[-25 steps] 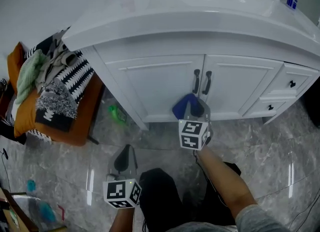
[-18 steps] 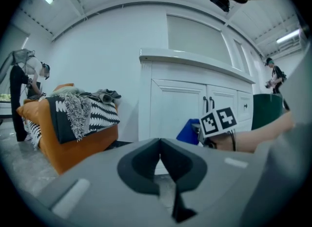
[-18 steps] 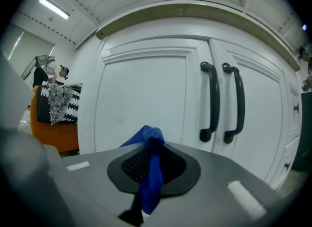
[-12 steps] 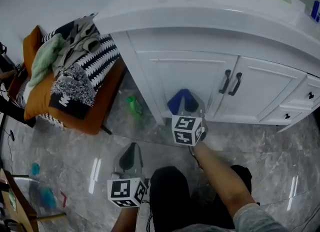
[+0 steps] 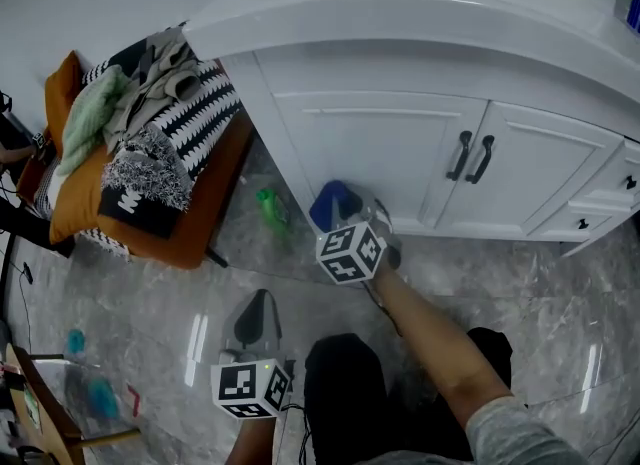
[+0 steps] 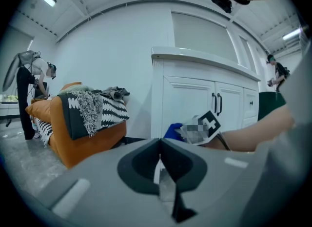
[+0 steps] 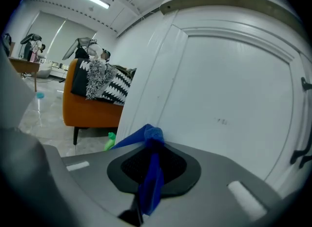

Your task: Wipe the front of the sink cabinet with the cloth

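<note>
White sink cabinet point(image 5: 380, 153) fills the top of the head view, its pale worktop point(image 5: 400, 13) overhanging two panelled doors with dark handles point(image 5: 472, 157) at the middle seam. Left of it, an orange chair point(image 5: 130, 203) piled with patterned throws stands on the grey marbled floor point(image 5: 120, 323).

Down to the tools. The right tongs point(image 7: 148, 170) are up at the lower left of the left door point(image 7: 234, 104), clamped tight on the blue cloth point(image 7: 152, 172). One strip runs through the pads and a bunched tip pokes out toward the panel. It looks to be at the surface, though I can't confirm contact. The left tongs point(image 6: 160, 165) hang low and well apart from the cabinet, jaws pressed together, nothing in them.

That cloth reads as light, soft and floppy. It will fold rather than push, so a grip near the bunch, leaving only a short tip free, suits it best.

Smallest of all, a green thing point(image 5: 270, 208) lies on the floor by the cabinet's left corner.
</note>
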The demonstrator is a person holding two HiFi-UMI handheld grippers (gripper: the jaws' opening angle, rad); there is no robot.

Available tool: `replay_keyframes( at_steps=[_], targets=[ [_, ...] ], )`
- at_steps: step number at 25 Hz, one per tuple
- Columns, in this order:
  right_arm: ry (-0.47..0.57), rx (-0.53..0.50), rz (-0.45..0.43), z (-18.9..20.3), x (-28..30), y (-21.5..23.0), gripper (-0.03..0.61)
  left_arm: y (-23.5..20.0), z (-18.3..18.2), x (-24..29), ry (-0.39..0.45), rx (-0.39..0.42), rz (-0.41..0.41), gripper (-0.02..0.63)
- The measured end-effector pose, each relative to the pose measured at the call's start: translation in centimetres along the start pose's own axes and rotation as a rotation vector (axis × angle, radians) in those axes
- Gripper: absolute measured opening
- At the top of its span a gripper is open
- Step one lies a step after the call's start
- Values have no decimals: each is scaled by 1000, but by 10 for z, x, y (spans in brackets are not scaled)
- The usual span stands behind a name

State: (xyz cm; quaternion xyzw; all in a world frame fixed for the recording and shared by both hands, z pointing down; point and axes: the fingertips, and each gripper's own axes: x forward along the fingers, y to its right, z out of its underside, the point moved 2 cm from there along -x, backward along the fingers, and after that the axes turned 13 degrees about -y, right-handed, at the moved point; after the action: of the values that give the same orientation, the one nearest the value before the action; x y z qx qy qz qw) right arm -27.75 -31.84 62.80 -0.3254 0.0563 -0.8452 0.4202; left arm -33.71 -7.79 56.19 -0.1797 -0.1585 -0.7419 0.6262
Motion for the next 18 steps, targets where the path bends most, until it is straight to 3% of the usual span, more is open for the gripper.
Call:
replay_keyframes(
  at_steps=[10,18],
  targets=[
    [-47,-68,13,36,9,4,35,17,-2,12,-6,26,33,11],
    [-22,-218,95,69,-3,39,38,41,1,27,-19,46,68,11]
  ],
)
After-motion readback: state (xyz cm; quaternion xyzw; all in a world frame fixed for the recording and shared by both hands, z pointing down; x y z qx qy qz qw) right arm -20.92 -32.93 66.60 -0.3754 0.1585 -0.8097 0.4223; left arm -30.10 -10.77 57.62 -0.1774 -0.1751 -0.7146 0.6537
